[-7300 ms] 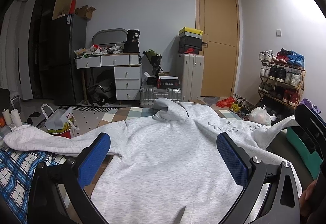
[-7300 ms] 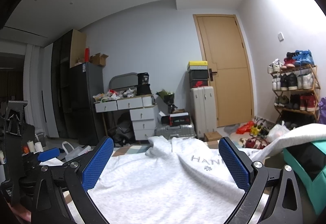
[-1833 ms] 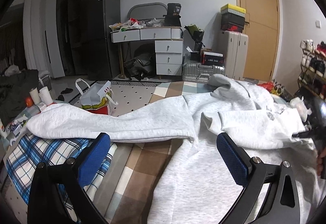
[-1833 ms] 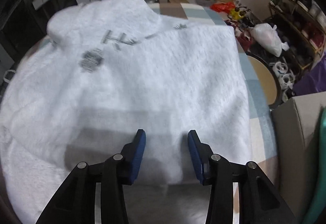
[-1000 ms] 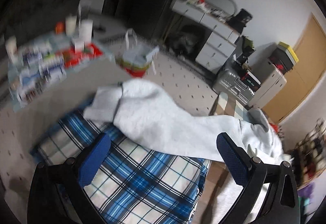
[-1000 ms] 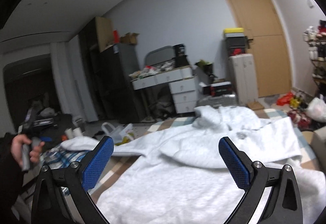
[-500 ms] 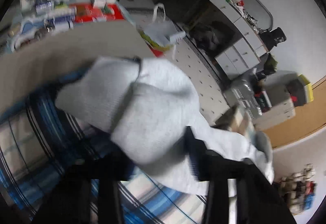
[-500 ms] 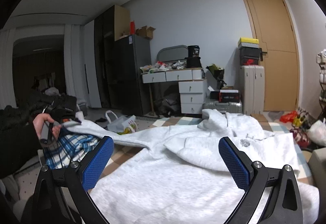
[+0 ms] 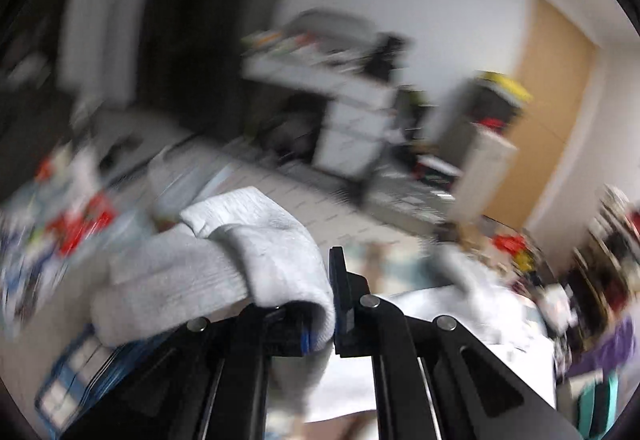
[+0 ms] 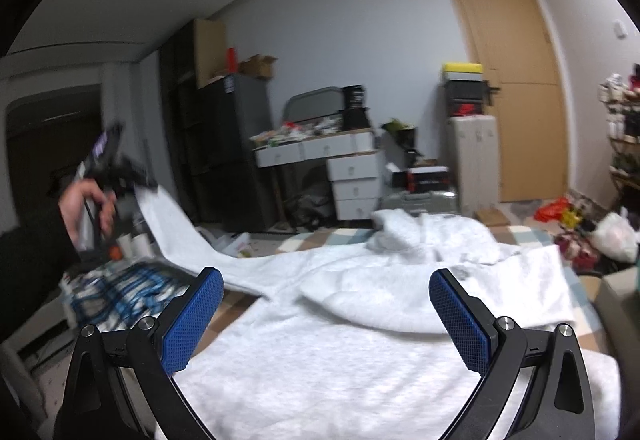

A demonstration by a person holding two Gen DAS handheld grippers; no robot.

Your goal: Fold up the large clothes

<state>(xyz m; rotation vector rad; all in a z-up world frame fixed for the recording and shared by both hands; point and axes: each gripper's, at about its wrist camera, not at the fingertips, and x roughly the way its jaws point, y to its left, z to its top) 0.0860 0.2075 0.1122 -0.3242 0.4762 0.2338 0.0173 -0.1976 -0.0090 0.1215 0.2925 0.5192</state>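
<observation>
Left wrist view: my left hand-held gripper pinches the grey hoodie's sleeve cuff, lifted.

Right wrist view: my right hand-held gripper, jaws spread, hovers over the hoodie on the bed.

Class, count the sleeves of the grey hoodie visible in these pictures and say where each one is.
2. One sleeve is pinched at its cuff by the left gripper and lifted; the other sleeve lies folded across the hoodie's chest.
</observation>
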